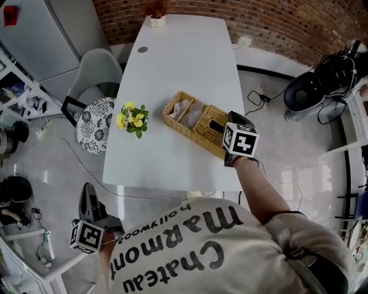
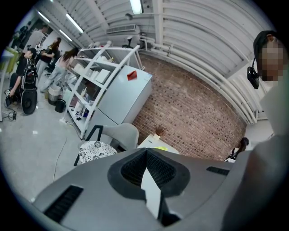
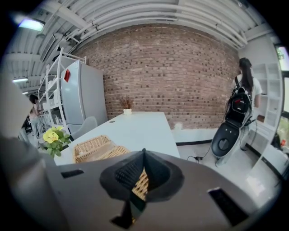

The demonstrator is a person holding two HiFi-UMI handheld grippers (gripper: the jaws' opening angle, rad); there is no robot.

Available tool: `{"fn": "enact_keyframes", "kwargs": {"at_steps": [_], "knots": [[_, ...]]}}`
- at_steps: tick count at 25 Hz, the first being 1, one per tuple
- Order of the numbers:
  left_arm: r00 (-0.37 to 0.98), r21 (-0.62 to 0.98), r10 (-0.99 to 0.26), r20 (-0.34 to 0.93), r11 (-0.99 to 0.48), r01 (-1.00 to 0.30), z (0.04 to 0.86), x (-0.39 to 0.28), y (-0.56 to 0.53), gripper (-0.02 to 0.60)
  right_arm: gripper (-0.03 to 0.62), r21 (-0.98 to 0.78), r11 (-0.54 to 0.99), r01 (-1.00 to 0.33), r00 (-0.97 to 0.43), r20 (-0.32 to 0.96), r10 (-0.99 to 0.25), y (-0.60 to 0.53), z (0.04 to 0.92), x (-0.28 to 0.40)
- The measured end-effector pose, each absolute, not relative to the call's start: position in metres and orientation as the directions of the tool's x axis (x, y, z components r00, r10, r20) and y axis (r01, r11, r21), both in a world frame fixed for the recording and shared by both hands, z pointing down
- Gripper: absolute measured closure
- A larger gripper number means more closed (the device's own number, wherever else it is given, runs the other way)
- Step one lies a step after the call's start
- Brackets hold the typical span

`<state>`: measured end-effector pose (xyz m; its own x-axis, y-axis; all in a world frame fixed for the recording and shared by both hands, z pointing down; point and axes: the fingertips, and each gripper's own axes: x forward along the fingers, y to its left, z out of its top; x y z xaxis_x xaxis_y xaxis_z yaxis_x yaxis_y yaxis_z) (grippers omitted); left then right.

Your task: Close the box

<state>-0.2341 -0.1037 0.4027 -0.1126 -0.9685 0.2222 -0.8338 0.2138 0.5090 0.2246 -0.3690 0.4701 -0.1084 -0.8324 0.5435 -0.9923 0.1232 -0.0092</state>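
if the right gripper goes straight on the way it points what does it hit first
Most likely the wicker box: its weave shows just beyond the shut jaws of the right gripper. Whether they already touch it is unclear.

Yellow flowers (image 1: 132, 119) are seen on a white table (image 1: 184, 63) at centre frame; a grey chair (image 1: 100, 70) with a patterned cushion (image 1: 95, 123) is set left, a dark scooter (image 1: 322, 86) parked upper right.

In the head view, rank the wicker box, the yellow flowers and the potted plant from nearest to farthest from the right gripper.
1. wicker box, directly under the right gripper.
2. yellow flowers, left of the box.
3. potted plant, far end of the table.
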Motion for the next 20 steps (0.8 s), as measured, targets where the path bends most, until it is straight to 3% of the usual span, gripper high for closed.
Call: {"fn": "enact_keyframes", "kwargs": {"at_steps": [20], "knots": [[-0.133, 0.509, -0.967, 0.219, 0.229, -0.830, 0.401, -0.245, -0.098, 0.581, 0.582, 0.053, 0.110, -0.992, -0.060, 0.574, -0.817, -0.370, 0.481, 0.223]]}}
